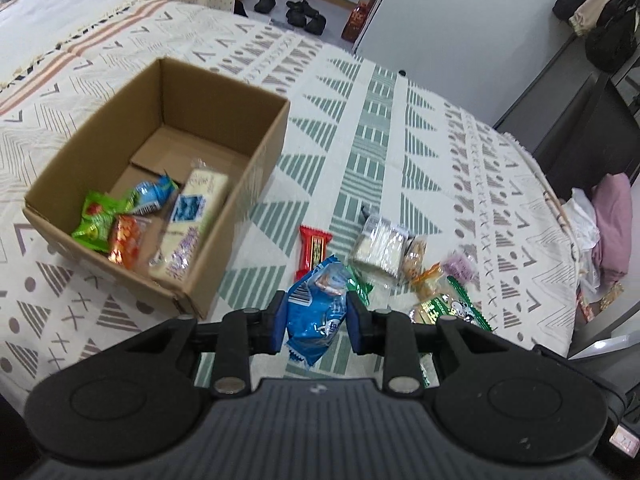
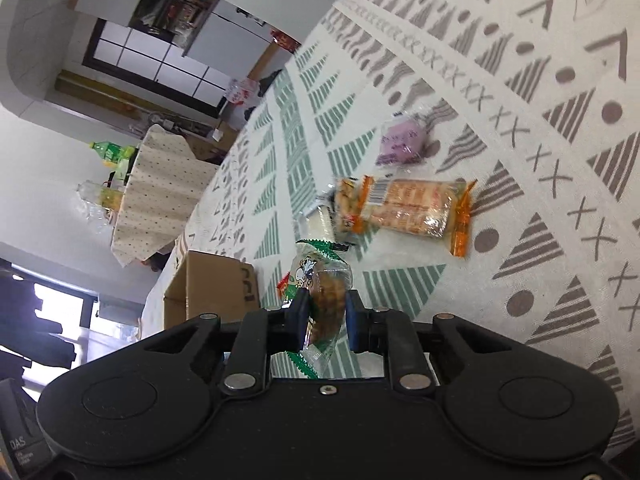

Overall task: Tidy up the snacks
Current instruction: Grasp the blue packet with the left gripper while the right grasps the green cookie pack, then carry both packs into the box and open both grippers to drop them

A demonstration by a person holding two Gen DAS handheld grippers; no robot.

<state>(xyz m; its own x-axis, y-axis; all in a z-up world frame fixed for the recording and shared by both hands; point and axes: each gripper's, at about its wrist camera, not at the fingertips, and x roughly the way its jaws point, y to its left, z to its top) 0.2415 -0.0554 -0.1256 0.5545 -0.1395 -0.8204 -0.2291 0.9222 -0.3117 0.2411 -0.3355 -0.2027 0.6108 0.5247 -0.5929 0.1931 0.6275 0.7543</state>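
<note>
Gripping a snack in each gripper above the bedspread

Pinching hard on both sides: the left gripper [image 1: 318, 320] has its blue pads squeezed onto a blue snack packet [image 1: 320, 312], which hangs clear of the patterned bedspread [image 1: 400, 152]. Over on the right wrist view, the right gripper [image 2: 325, 318] is clamped on a clear, green-edged biscuit packet [image 2: 320, 292], its fingers pressed tight against the wrapper, with the packet off the cloth.

Just past the blue packet lies the loose pile: a red bar [image 1: 315, 246], a clear pack of pale wafers [image 1: 380, 246], an orange-ended cracker pack [image 2: 404, 208] and, a little further out, a purple-wrapped sweet [image 2: 402, 140].

Left of the pile sits the open cardboard box [image 1: 256, 184], flaps down, already holding a green packet [image 1: 96, 222], an orange one [image 1: 126, 244], a small blue one [image 1: 154, 196] and a long white pack [image 1: 192, 220] against its near wall.

Beyond the bed's far edge, dark shoes [image 1: 306, 14] rest on the floor
</note>
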